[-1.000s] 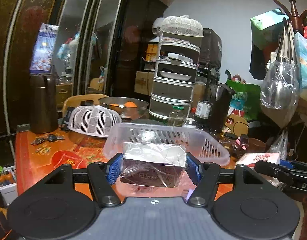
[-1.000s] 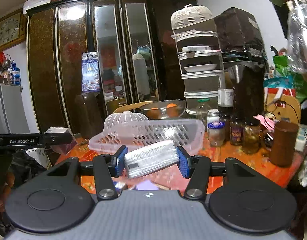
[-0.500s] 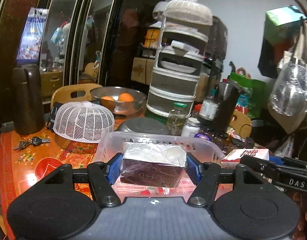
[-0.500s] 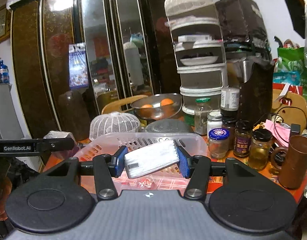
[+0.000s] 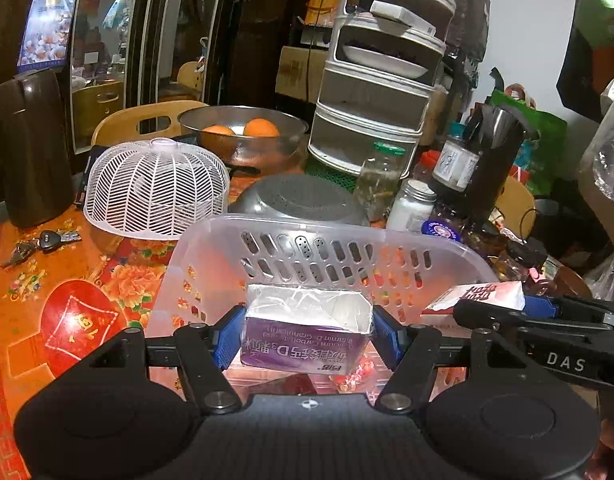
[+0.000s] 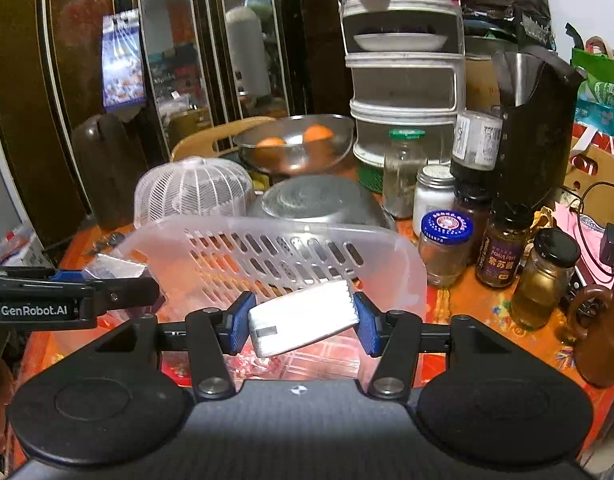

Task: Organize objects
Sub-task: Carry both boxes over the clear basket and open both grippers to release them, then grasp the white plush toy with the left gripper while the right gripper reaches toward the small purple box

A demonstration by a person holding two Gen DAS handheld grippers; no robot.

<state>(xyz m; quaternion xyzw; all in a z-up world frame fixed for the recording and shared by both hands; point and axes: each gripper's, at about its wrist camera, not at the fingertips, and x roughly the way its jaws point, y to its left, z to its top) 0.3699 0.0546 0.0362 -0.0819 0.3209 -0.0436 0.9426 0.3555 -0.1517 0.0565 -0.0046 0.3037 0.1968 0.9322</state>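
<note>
Both grippers have come forward over the last second, and the clear basket [image 5: 327, 264] now fills the lower middle of each wrist view, where a moment ago it sat farther off with bare worktop [image 5: 67, 320] showing in front of it.

The left gripper [image 5: 307, 336] is clamped on a purple box [image 5: 303, 348] with a foil-wrapped top, its blue pads pressing both ends. The box hangs just over the near rim of the basket, not yet down inside. A few wrapped sweets [image 5: 355, 372] lie on the basket floor under it.

The right gripper [image 6: 301, 322] is closed on a white pack [image 6: 303, 322], held tilted with its right end higher. That pack also sits above the basket's near edge. From the left view the same pack shows its red and white face [image 5: 483, 298] at the right of the basket.

The grip on each item looks unchanged; only the position has shifted. So the carry seems nearly finished, and I judge the drop into the basket to be the next step. Both items crowd the same front edge, so they could bump if let go together.

The mesh cover [image 5: 157, 190], the bowl of oranges [image 5: 243, 136] and the jars [image 6: 447, 244] stand behind and beside the basket, clear of it.
</note>
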